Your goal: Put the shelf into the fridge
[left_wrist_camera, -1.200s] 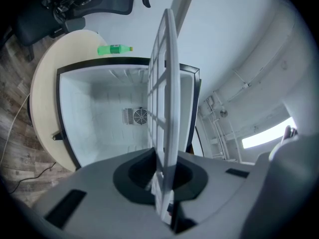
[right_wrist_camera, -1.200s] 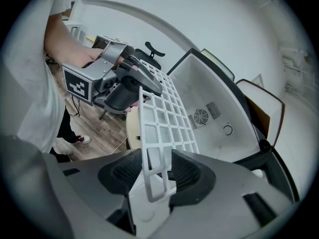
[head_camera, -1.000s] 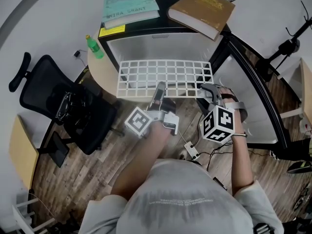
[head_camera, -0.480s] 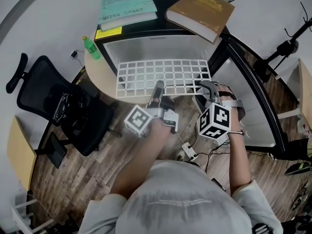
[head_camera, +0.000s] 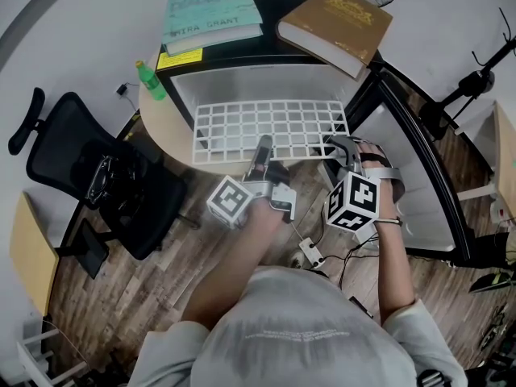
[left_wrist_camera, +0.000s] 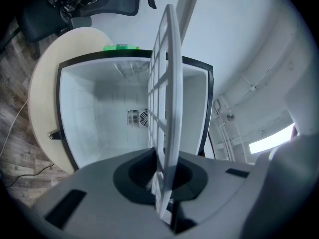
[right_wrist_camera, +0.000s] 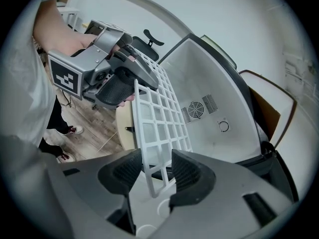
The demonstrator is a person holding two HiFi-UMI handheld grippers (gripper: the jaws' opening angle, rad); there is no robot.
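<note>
White grid shelf (head_camera: pixel 270 129) lying flat at the open mouth of the fridge (head_camera: pixel 266 79), long axis running left to right, far edge pointing into the fridge, left gripper (head_camera: pixel 262 148) jaws clamped on the middle of its near edge, right gripper (head_camera: pixel 337 147) jaws closed around its near right corner.

Teal book (head_camera: pixel 211 10), brown book (head_camera: pixel 334 18), green bottle (head_camera: pixel 151 80) on round table (head_camera: pixel 165 131), office chair (head_camera: pixel 97 176).

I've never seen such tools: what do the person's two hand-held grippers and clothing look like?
Both the left gripper and right gripper are grey plastic with dark jaws; each carries a white cube with black square markers. The person wears a light grey T-shirt.
</note>
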